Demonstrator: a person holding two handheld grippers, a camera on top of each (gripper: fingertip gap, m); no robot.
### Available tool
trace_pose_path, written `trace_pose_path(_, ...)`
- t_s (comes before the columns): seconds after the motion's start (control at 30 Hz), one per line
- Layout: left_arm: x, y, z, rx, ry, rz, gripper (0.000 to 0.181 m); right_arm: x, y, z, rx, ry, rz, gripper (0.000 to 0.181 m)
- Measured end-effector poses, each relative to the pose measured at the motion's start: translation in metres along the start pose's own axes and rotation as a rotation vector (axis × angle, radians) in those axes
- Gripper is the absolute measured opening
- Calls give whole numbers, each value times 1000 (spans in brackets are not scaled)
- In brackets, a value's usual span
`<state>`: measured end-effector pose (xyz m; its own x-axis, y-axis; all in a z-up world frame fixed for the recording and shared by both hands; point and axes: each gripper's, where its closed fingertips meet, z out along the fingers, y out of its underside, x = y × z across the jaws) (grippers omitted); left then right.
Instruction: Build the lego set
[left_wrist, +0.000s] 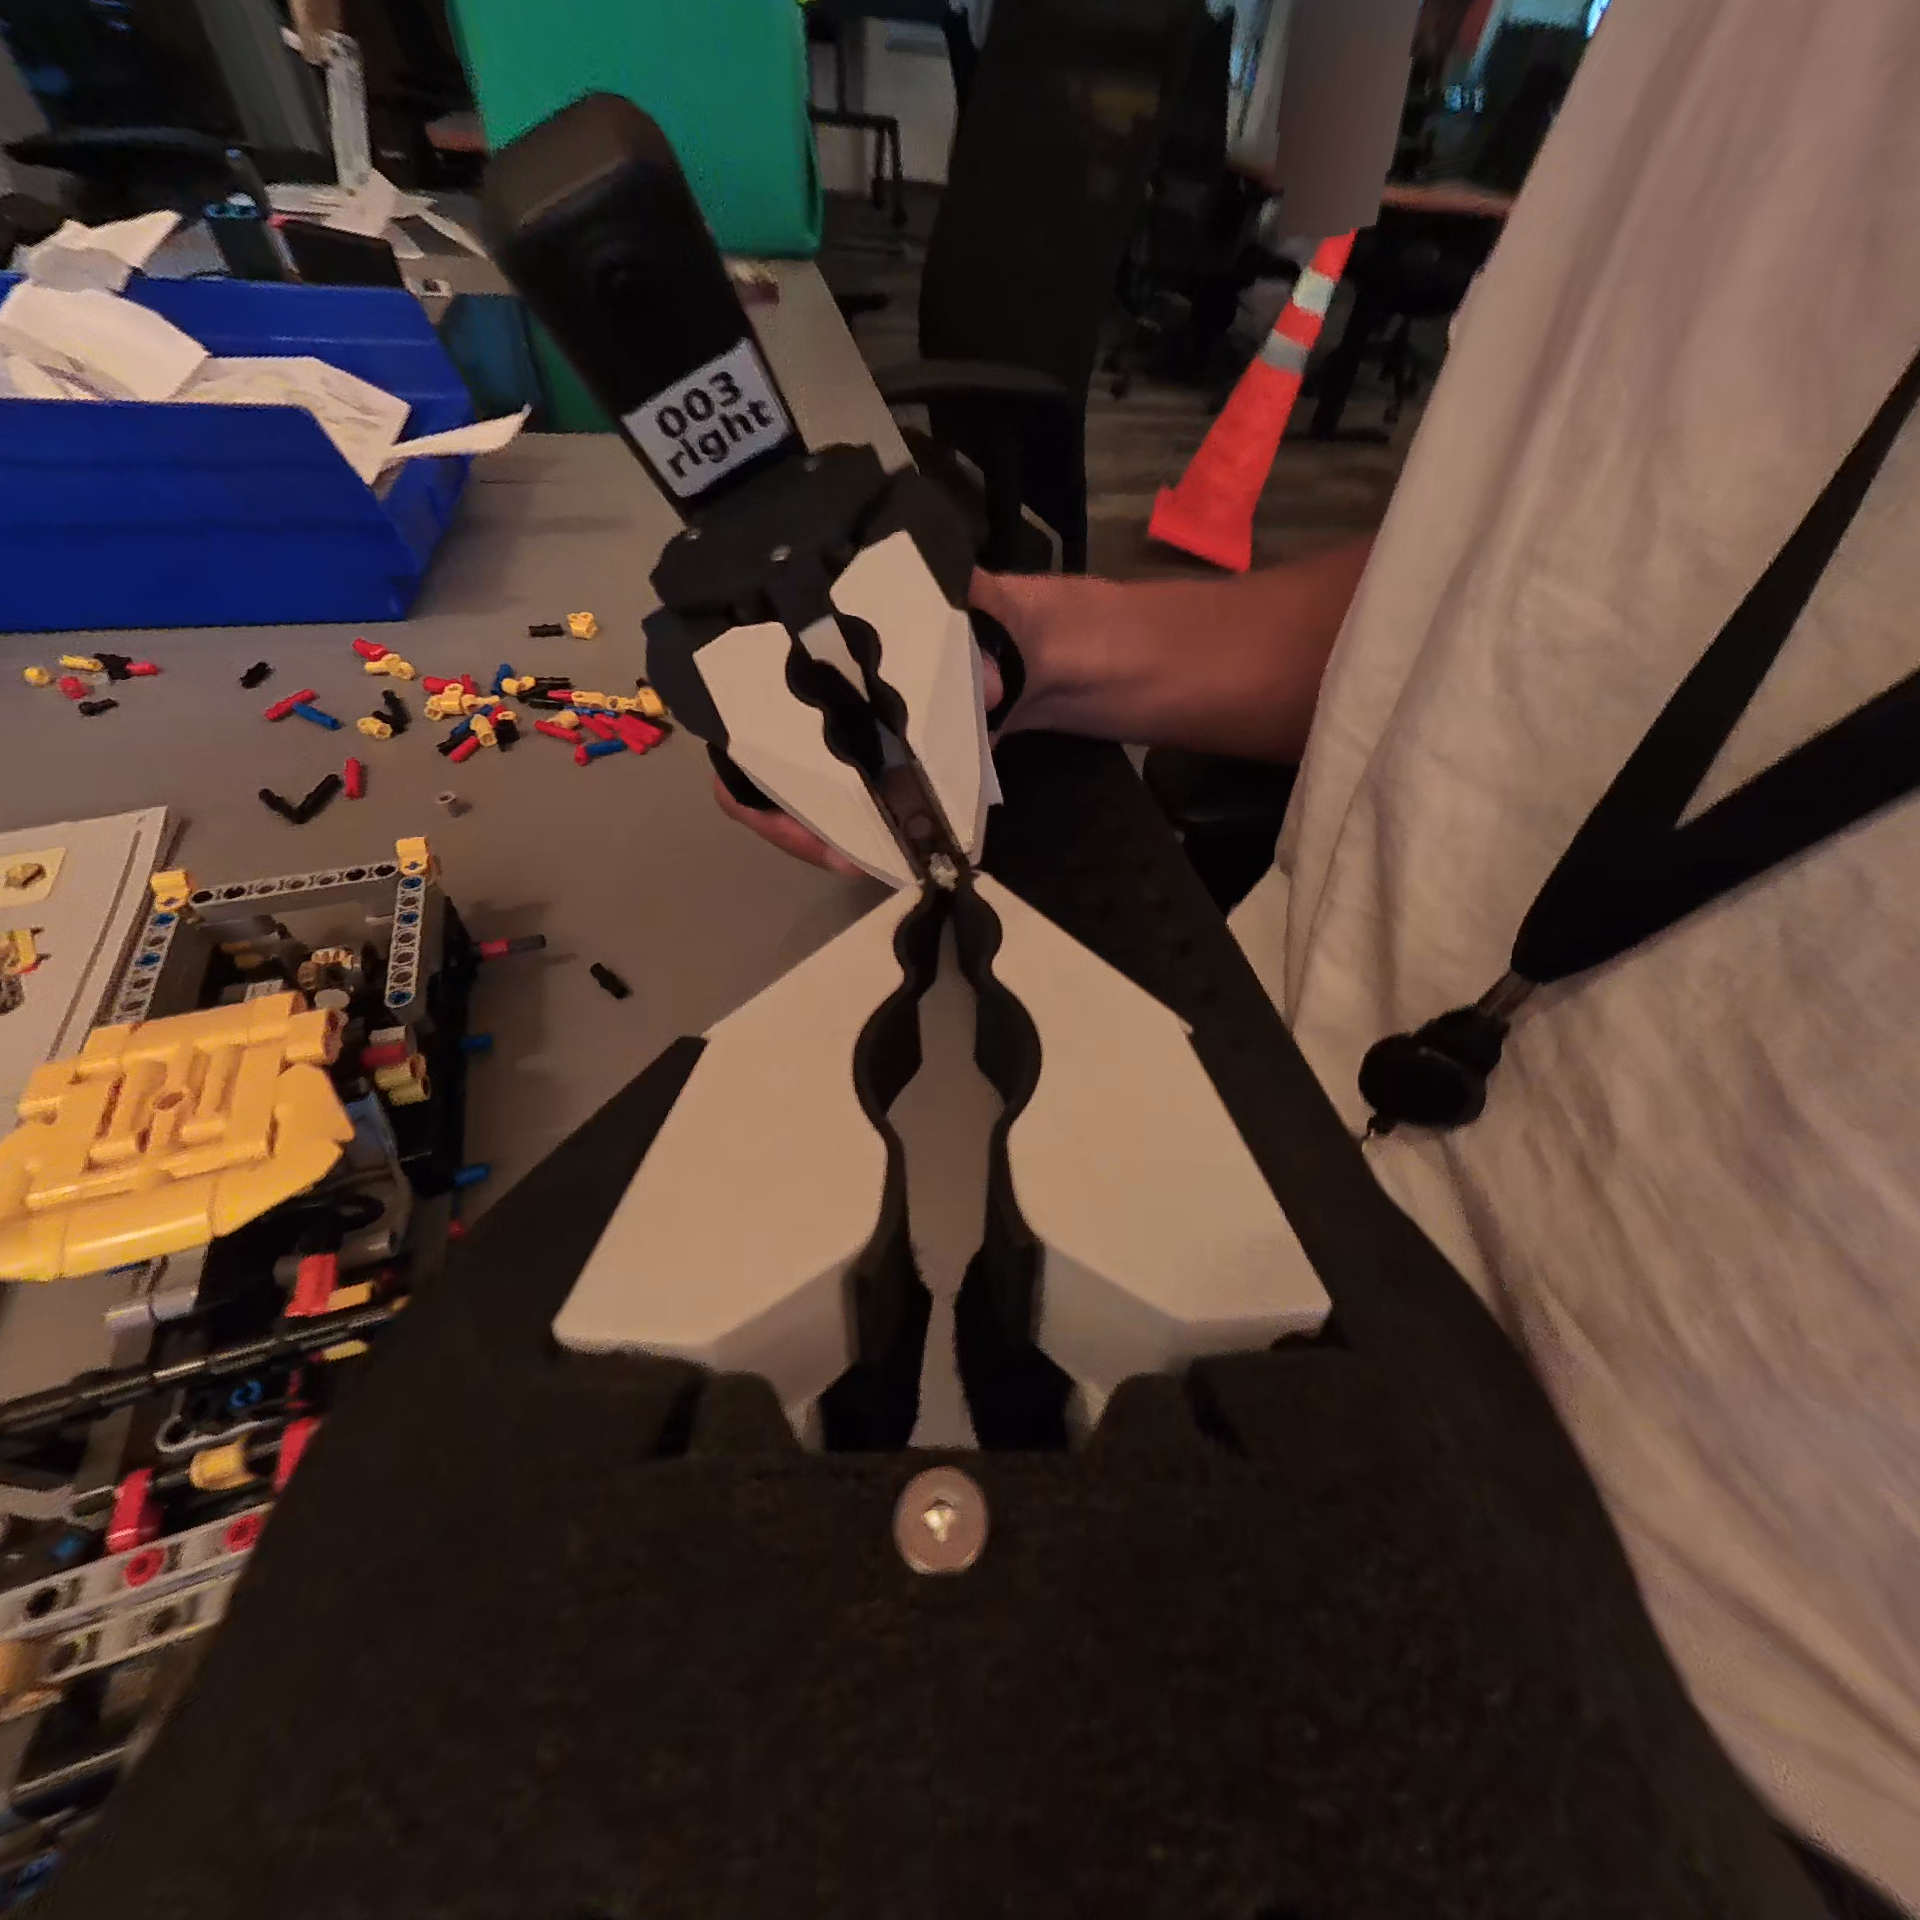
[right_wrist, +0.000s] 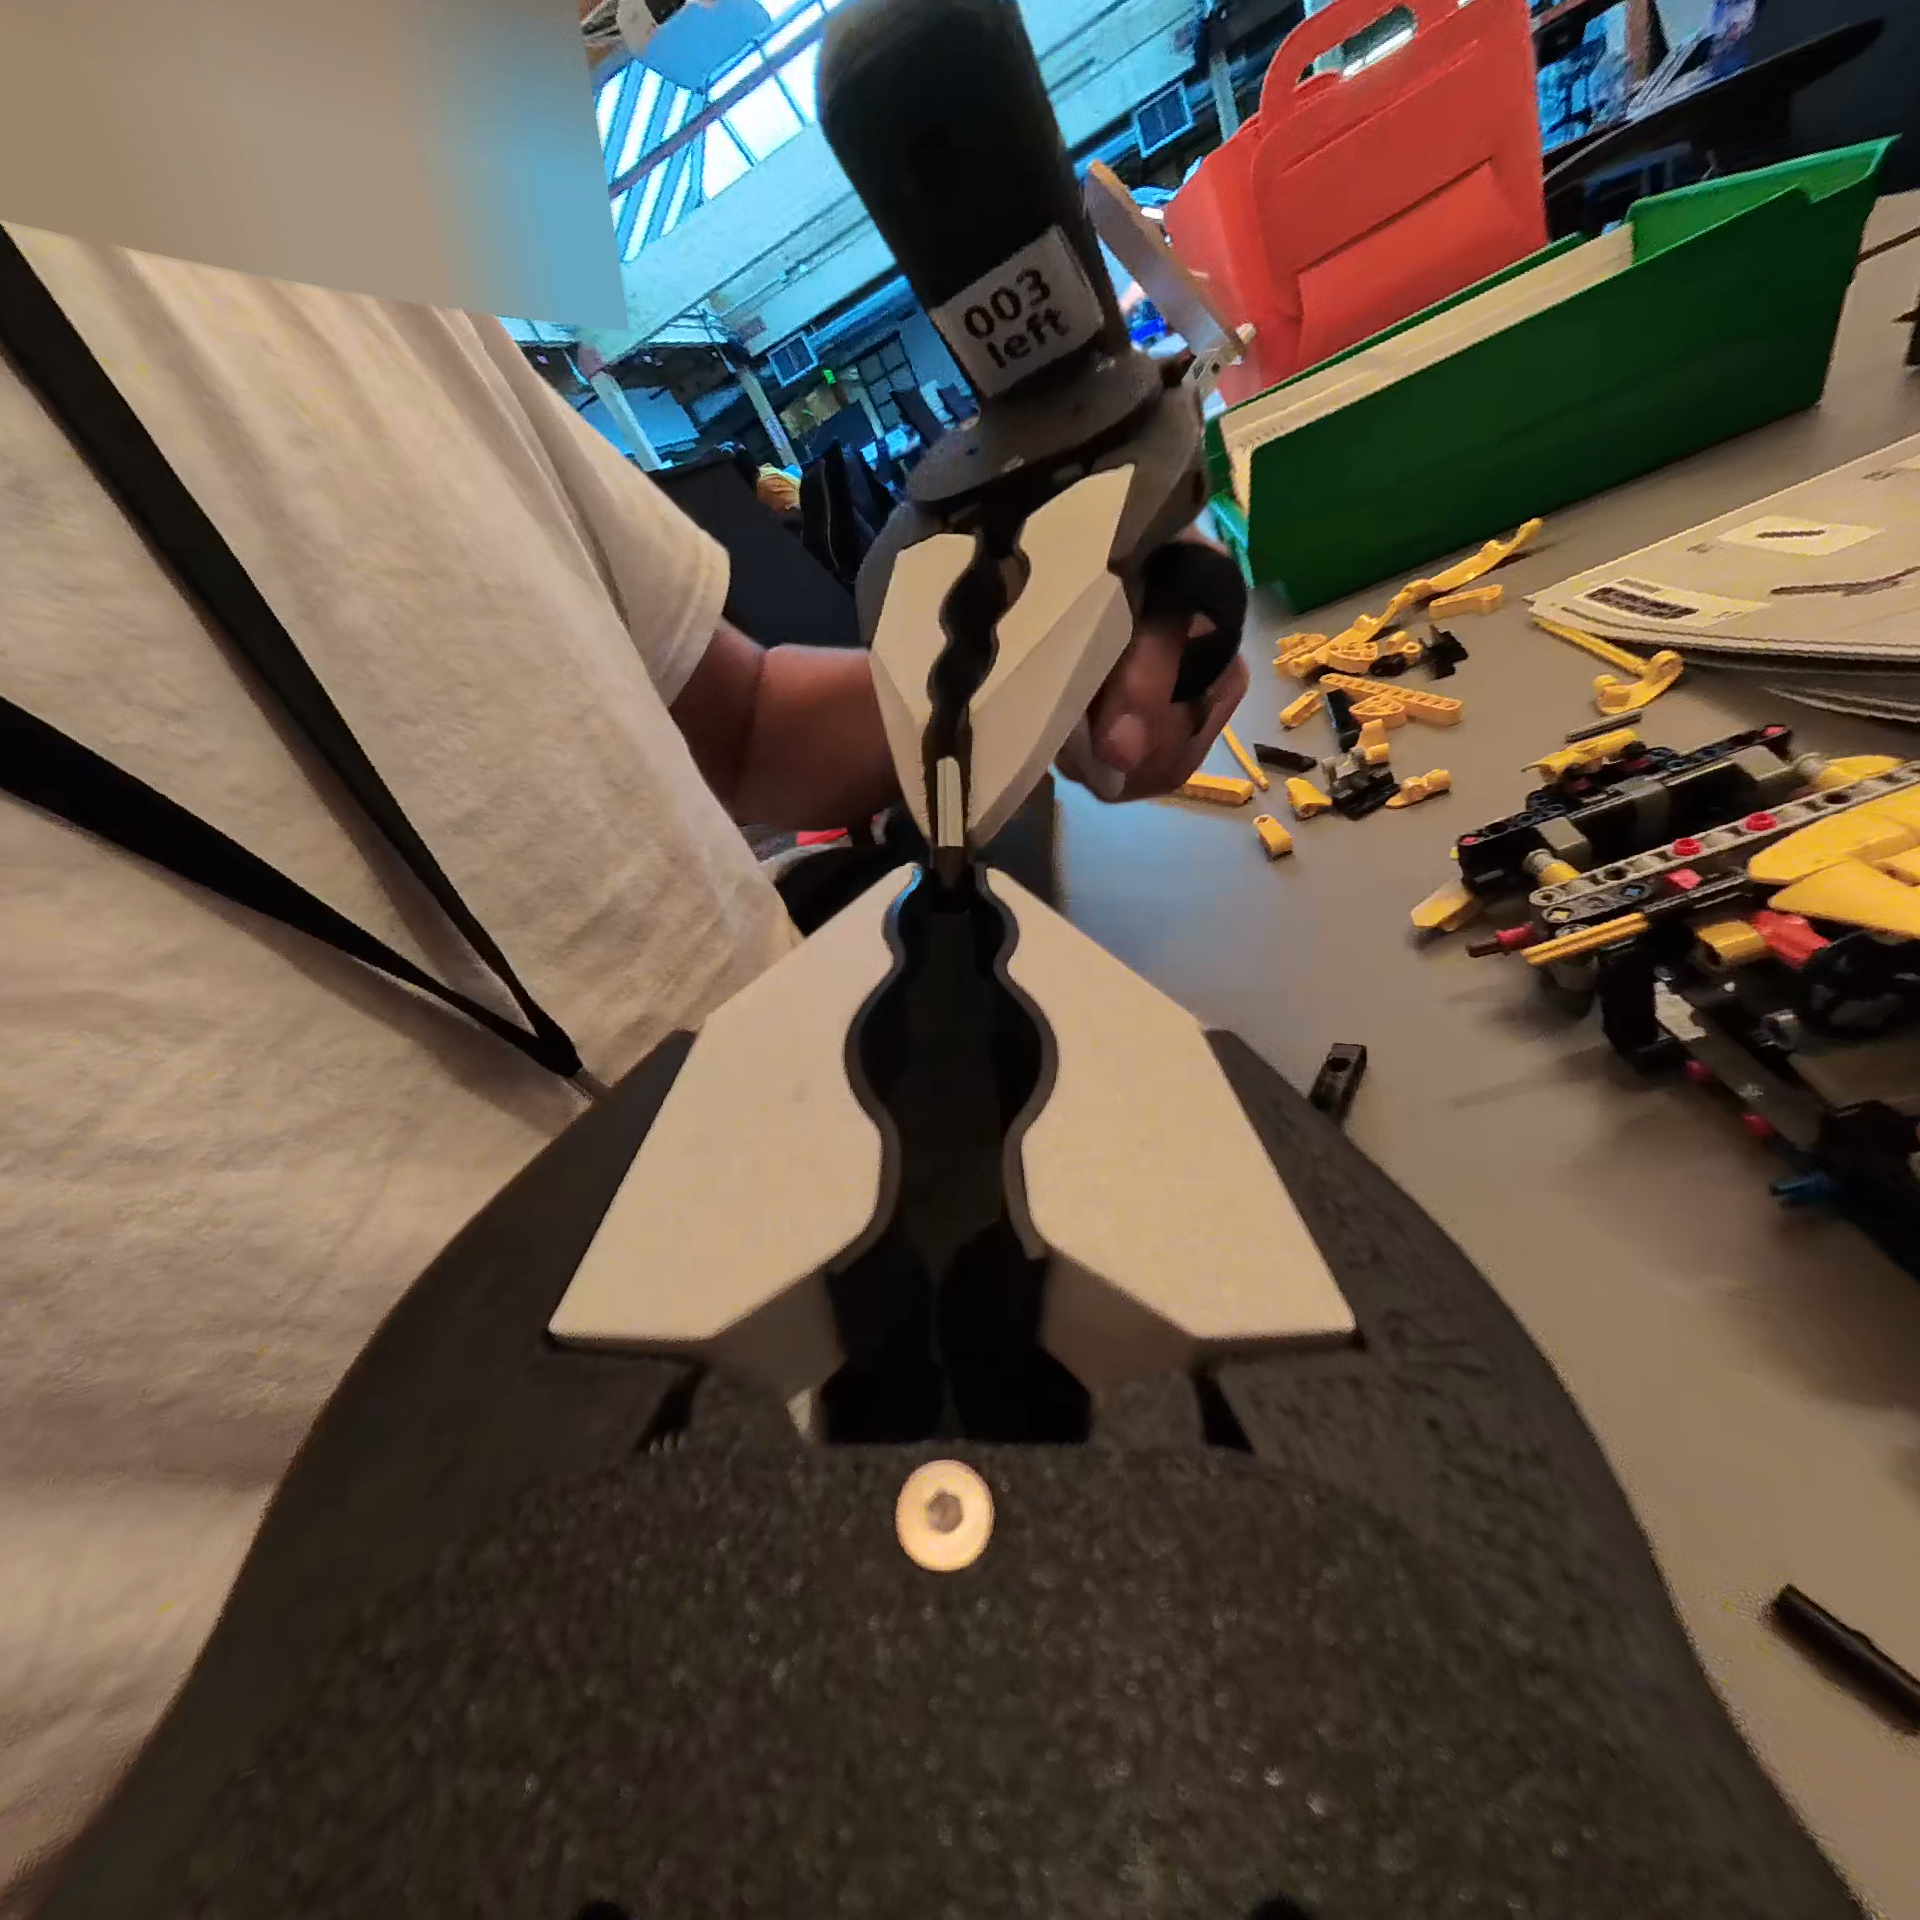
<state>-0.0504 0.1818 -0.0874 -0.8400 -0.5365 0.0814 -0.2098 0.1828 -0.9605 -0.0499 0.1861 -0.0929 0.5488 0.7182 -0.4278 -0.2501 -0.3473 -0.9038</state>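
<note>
You hold both grippers tip to tip in the air at the table edge. Your left gripper is pinched on a small grey sleeve, while your right gripper is clamped on a dark beam. You appear to be joining these two small pieces. The half-built yellow model sits at nine o'clock of the left view, loose pins at ten. Next, line the parts up squarely and push gently without slipping.
</note>
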Motion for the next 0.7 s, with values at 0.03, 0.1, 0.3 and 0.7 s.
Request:
trace_pose_path(0.03,1,2,0,-35,10,31,2,1,2,1,-10,-3,11,7)
trace_pose_path(0.1,2,5,1,-91,32,97,2,0,5,2,-18,-20,33,7)
trace_pose_path(0.3,6,14,4,-168,101,211,1,-3,2,-4,10,-70,82,6)
trace_pose_path(0.7,2,33,9,-242,136,146,0,11,15,-6,-66,8,76,6)
